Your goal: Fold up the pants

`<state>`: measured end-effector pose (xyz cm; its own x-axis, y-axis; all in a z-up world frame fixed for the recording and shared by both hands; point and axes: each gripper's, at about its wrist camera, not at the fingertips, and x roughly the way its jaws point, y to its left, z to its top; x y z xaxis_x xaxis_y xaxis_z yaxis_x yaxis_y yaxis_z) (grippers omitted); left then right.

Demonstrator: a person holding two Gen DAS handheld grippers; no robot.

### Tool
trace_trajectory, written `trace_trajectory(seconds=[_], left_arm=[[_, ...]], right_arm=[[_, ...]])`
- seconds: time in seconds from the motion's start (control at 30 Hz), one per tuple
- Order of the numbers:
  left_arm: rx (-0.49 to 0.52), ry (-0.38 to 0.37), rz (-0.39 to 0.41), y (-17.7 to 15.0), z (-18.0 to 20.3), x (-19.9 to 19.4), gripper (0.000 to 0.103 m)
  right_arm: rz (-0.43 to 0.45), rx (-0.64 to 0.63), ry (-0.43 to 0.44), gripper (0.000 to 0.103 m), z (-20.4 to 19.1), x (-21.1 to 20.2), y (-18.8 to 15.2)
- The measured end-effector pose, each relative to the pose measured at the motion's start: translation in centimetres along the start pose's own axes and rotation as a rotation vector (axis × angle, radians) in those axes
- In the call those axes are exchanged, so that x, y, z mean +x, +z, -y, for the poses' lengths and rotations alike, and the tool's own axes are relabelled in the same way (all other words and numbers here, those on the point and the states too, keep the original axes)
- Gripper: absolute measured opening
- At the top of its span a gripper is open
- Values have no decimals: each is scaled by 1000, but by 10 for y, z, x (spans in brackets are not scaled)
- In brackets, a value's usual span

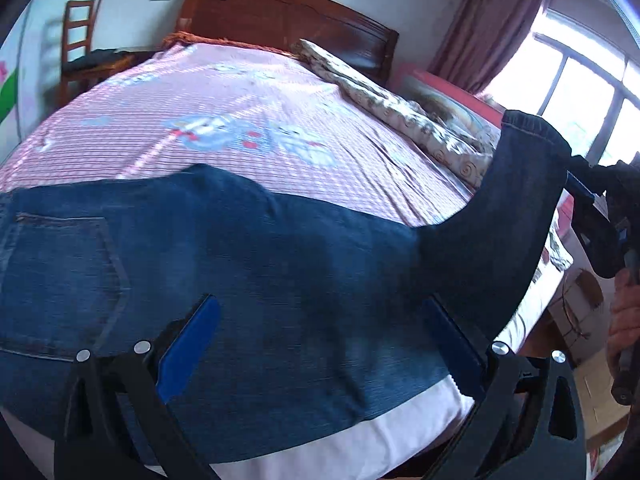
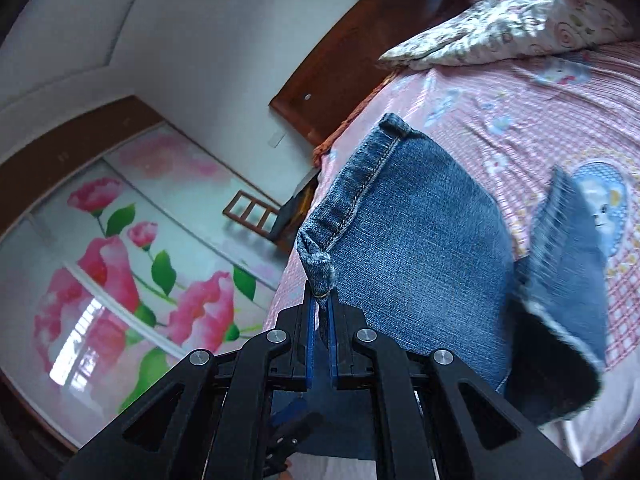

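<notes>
Blue denim pants (image 1: 240,248) lie across the near edge of the bed, back pocket at the left. My left gripper (image 1: 320,344) hovers just over them, wide open, its blue pads (image 1: 188,352) on either side of bare denim and nothing pinched. The right gripper (image 1: 580,192) shows at the right edge, lifting a leg end (image 1: 520,184) off the bed. In the right wrist view the right gripper (image 2: 320,300) is shut on the hem corner (image 2: 320,268) of that leg (image 2: 420,248), which hangs raised over the sheet.
The bed has a pink checked sheet (image 1: 200,100) with cartoon prints. A folded floral quilt (image 1: 380,92) lies along the far right side. A wooden headboard (image 1: 280,12) and chair (image 1: 76,44) stand behind. A window (image 1: 580,92) is at right; a flowered wardrobe (image 2: 120,260) stands beside the bed.
</notes>
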<state>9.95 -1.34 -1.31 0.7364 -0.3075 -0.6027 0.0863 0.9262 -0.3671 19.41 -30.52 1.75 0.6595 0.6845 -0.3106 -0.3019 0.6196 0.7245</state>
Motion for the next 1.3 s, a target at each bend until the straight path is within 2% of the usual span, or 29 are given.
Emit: trace_trajectory(seconds=[0.13,0.3,0.37,0.43,0.47,0.53,0.6,0.63,0.67,0.7,0.73,0.83,0.87,0.9,1.0,1.07,1.13,1.2,1.3], left_arm=[[-106,82,39,-4,-55,-26,101],[-164,122,57,-13,-84,-34,101],[-188,123,55,-17,-90,-32,101],[-201,121,45,-22,-94,-27,101],[-206,121,38,-24,-95,-25,101],[-204,125,33,-28,-95,-23,101],[-182,135,33,-29,-93,-19,101],[-172,140,29,-30,-92,-19,101],[-159,146,28,-30,-92,-16,101],[-144,154,27,-30,-91,-16,101],[-128,162,23,-30,-90,-14,101],[-127,167,26,-29,-91,-12,101],[-127,166,27,-29,-91,-12,101],[-122,168,27,-29,-91,-12,101],[-105,185,20,-29,-88,-10,101],[-106,188,15,-28,-88,-9,101],[-109,188,10,-27,-88,-9,101],[-105,192,4,-27,-88,-9,101],[-104,195,3,-27,-88,-9,101]], right_arm=[[-147,-51,32,4,-27,68,-43],[-335,-114,-40,4,-28,143,-106],[-413,-180,-90,4,-27,163,-132],[-538,-155,-121,4,-11,182,-154],[-572,-130,-138,4,1,186,-159],[-557,-124,-116,6,1,176,-156],[-513,-192,-140,22,-8,153,-142],[-475,-236,-153,26,-10,136,-132],[-428,-297,-196,37,-12,116,-118],[-380,-367,-252,49,-10,96,-106],[-339,-452,-335,51,-8,77,-95],[-268,-744,-625,51,9,33,-74],[-282,-814,-700,51,20,26,-71],[-302,-853,-727,51,31,20,-68],[-308,-883,-741,51,57,8,-64],[-277,-818,-706,51,68,2,-58],[-256,-812,-712,51,72,4,-56],[-267,-812,-691,51,74,12,-55],[-293,-838,-716,51,83,25,-57]])
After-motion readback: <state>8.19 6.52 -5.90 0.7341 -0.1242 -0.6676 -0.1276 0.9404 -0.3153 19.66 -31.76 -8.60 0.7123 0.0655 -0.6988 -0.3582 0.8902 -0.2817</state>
